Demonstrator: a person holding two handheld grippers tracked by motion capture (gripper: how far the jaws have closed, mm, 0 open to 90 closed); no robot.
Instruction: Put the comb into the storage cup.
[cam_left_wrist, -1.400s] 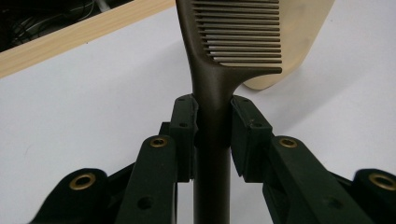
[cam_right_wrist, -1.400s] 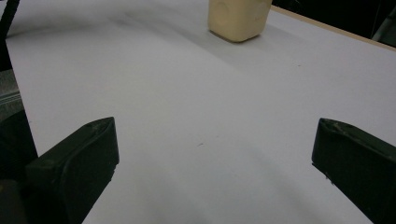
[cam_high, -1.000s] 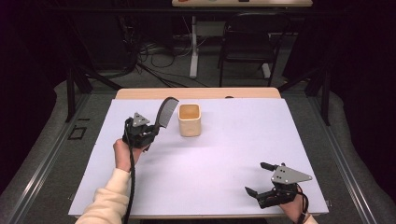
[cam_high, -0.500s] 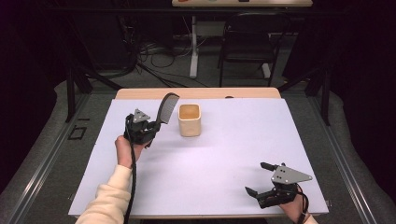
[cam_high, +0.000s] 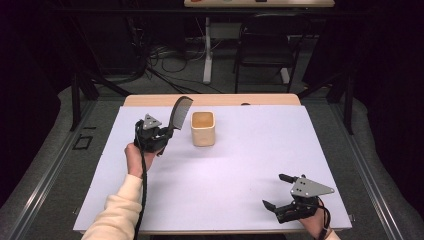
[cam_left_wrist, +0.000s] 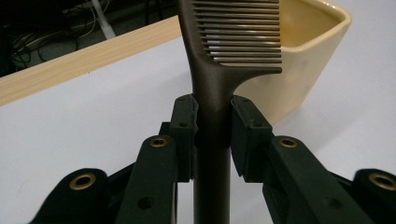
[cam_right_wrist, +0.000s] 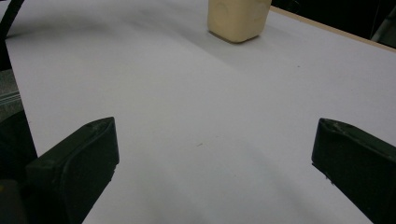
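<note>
Comb (cam_left_wrist: 219, 70): clamped by handle in our left gripper (cam_left_wrist: 212, 126), beside cup (cam_high: 203, 128); risk, teeth catching rim, tipping it. Right gripper (cam_high: 286, 192): wide, idle.

lab/studio | black curtains (cam_high: 40, 60) | floor cables (cam_high: 165, 62) | white table (cam_high: 240, 165)
</note>
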